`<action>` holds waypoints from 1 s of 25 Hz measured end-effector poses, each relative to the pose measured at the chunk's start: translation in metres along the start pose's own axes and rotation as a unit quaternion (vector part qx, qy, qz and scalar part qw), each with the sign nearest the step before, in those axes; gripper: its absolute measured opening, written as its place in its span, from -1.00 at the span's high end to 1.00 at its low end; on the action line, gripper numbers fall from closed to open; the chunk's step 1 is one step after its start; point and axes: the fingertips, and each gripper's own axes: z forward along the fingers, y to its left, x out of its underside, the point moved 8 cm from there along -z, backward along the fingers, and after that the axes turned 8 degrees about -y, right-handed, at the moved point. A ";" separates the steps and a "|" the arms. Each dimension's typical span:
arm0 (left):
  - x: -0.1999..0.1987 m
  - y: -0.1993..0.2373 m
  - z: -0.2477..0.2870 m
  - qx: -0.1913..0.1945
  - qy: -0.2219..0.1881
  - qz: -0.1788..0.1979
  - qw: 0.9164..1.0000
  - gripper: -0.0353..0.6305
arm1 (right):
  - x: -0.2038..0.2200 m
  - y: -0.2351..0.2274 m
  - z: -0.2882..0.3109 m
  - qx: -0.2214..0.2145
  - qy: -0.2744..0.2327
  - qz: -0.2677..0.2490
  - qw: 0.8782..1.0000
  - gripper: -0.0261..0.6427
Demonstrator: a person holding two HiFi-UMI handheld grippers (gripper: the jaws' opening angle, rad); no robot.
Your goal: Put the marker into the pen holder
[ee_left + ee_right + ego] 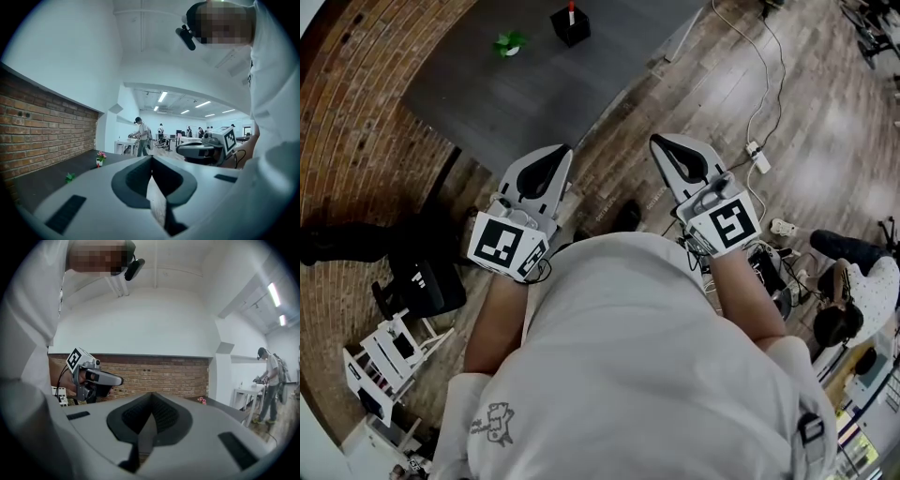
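The marker stands upright in the pen holder, well ahead of my left gripper and right gripper, jaws pressed together, empty.

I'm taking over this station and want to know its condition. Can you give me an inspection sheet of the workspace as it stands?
Surface: dark grey table, ahead of the person.
Job's things: black pen holder near the table's far edge; what looks like a red marker stands in it.
Clutter: small green item on the table, beside the holder.
Grippers: left claw shut, nothing in it; right claw shut, nothing in it; both held short of the table.
Cables: white cable and power strip on the wooden floor, right of the table.
Surroundings: brick wall at left; white rack on the floor; a standing person at far tables.
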 end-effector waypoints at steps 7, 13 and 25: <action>-0.005 -0.002 -0.060 0.016 -0.006 -0.001 1.000 0.86 | -0.010 0.062 -0.002 0.017 0.000 -0.005 1.000 0.91; -0.002 -0.005 -0.109 0.026 -0.010 -0.007 1.000 0.86 | -0.015 0.115 -0.006 0.028 0.004 -0.013 1.000 0.91; 0.003 -0.007 -0.161 0.042 -0.027 0.000 0.999 0.86 | -0.018 0.187 -0.009 0.052 0.015 -0.020 0.998 0.91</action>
